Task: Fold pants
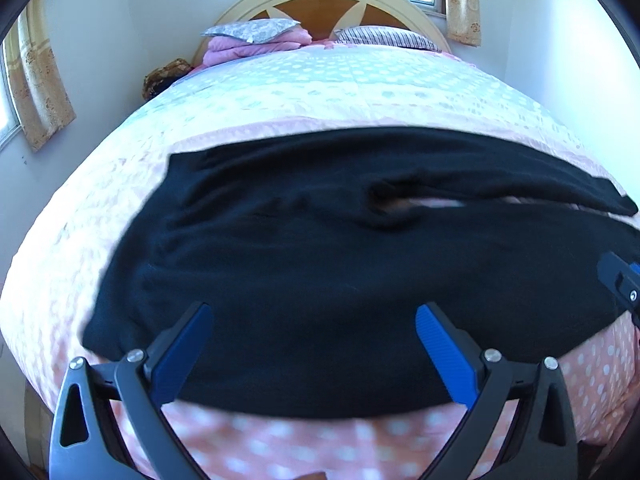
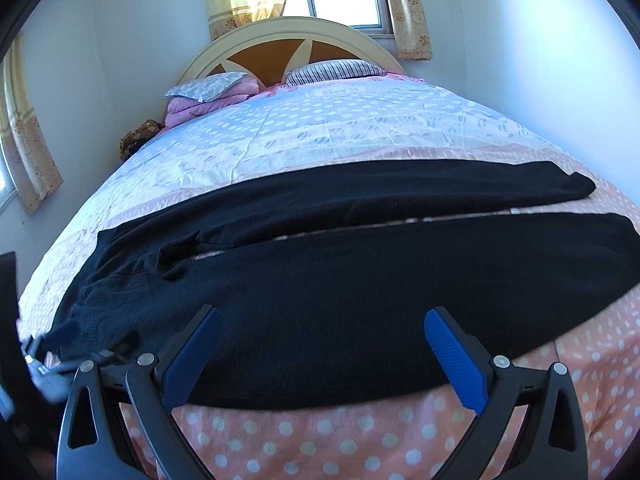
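The black pants (image 2: 360,280) lie flat across the bed (image 2: 320,128), their long axis running parallel to the foot edge, waistband toward the left side and both legs stretching toward the right side. The near leg reaches the foot edge; the far leg lies just beyond it, a thin strip of bedspread showing between the two. The fabric looks soft, matte and slightly fuzzy (a knit or fleece, by its surface), bunched a little at the crotch (image 1: 392,204). The bedspread is pink with white dots near the foot edge, paler and patchwork-patterned toward the arched wooden headboard (image 2: 288,52), where a grey pillow (image 2: 204,86) sits on folded pink bedding beside a striped pillow (image 2: 332,68).

The left gripper (image 1: 314,320) hovers over the near leg by the waist end, its blue ribbed pads spread wide, holding nothing. The right gripper (image 2: 322,322) is likewise spread wide and empty above the near leg at the foot edge.
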The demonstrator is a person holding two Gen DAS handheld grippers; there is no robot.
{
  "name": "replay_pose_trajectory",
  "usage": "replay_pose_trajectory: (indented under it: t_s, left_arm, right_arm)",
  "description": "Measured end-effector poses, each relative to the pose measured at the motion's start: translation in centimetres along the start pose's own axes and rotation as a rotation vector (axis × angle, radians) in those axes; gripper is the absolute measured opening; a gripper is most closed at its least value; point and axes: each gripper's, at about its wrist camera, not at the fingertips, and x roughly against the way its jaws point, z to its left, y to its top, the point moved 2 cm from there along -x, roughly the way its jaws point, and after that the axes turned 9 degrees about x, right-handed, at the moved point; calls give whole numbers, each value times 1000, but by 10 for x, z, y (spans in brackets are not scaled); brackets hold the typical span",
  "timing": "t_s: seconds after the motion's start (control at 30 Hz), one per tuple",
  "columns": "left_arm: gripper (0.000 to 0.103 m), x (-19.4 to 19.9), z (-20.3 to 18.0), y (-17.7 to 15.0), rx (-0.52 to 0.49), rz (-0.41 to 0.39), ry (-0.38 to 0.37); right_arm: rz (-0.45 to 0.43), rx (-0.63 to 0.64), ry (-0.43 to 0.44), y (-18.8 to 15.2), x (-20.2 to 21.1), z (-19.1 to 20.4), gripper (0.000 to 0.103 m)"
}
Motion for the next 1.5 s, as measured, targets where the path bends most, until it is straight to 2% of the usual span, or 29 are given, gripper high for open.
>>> replay_pose_trajectory:
  t_s: [0.13, 0.2, 0.27, 0.37, 0.47, 0.63, 0.87, 0.93, 0.97, 1.03, 1.1, 1.23, 1.3, 1.37, 1.43, 1.5]
  left_arm:
    - [102, -11, 57, 42, 98, 29, -4]
    - [90, -20, 87, 66, 156, 11, 2]
    - [85, -36, 107, 85, 177, 33, 9]
    - [60, -70, 133, 107, 210, 84, 31]
    - [58, -100, 149, 121, 224, 131, 11]
    - [59, -125, 155, 142, 168, 105, -44]
    - [59, -170, 156, 155, 184, 194, -100]
    - [53, -170, 152, 156, 168, 182, -110]
    - [40, -167, 150, 155, 164, 178, -137]
    - [33, -165, 150, 156, 170, 184, -163]
    - [18, -165, 148, 157, 178, 182, -201]
    - [16, -165, 145, 158, 158, 163, -207]
    - [16, -165, 147, 159, 170, 163, -211]
    - [16, -166, 150, 160, 197, 168, -219]
    - [16, -168, 149, 161, 197, 168, -213]
    - [16, -168, 146, 161, 182, 165, -202]
  right_arm:
    - [-4, 13, 53, 12, -8, 0, 102]
    - [-8, 30, 74, 18, -11, 4, 102]
    - [-9, 41, 89, 23, -16, 8, 102]
    - [-1, 49, 103, 25, -22, 14, 102]
    - [12, 68, 114, 27, -29, 20, 102]
    - [25, 103, 128, 37, -40, 28, 102]
    - [77, 161, 183, 67, -66, 30, 102]
    - [104, 157, 196, 76, -79, 28, 102]
    - [111, 154, 203, 79, -83, 28, 102]
    - [123, 161, 212, 85, -91, 28, 102]
    - [119, 183, 217, 95, -99, 26, 101]
    - [83, 217, 219, 125, -118, 13, 100]
    - [90, 241, 268, 144, -138, 7, 100]
    - [123, 273, 294, 158, -162, 3, 100]
    - [191, 315, 313, 169, -194, 0, 100]
    - [263, 333, 372, 175, -225, -2, 100]
